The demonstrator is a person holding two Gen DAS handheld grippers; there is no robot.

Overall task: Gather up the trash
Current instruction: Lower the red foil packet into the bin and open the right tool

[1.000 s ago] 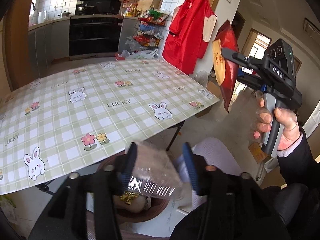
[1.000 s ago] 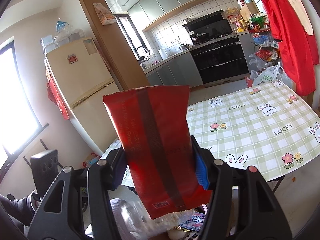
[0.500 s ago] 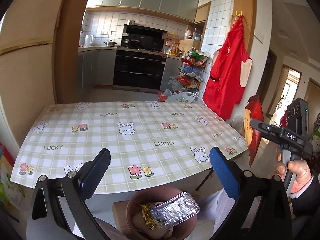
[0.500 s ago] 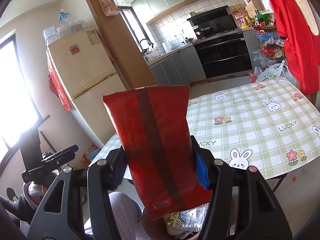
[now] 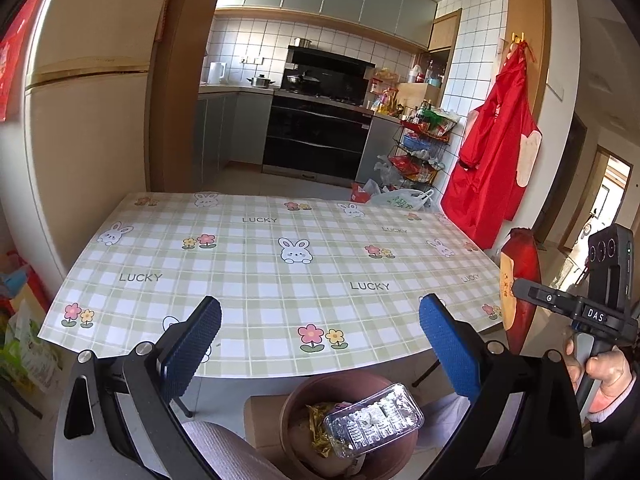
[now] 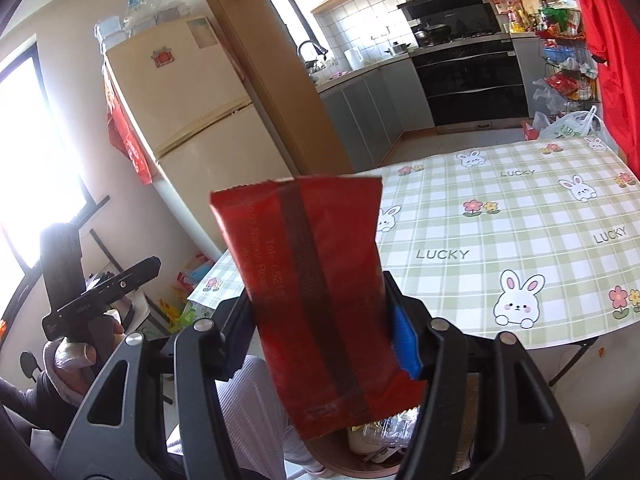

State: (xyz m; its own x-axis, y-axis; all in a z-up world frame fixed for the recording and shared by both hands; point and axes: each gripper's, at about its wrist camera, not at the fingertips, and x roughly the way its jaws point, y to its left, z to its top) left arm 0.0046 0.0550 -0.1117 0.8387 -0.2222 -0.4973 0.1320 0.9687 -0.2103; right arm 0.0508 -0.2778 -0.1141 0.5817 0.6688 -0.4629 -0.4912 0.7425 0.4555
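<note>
Left gripper (image 5: 320,336) hangs wide open and empty above the brown bin (image 5: 304,396); right gripper (image 6: 320,332) clamps an upright red wrapper (image 6: 316,280), its print apparently "Road"; the tablecloth (image 5: 240,256) reads "LUCKY".

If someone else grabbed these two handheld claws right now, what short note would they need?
Left claw: open and empty, above the brown bin.
Right claw: shut on the red wrapper, held upright just above the bin.
Already in the bin: a clear plastic tray and some gold foil.
The checked tablecloth shows no trash on it in either view.
Left to do: drop the red wrapper into the bin, then check around for more trash.
</note>
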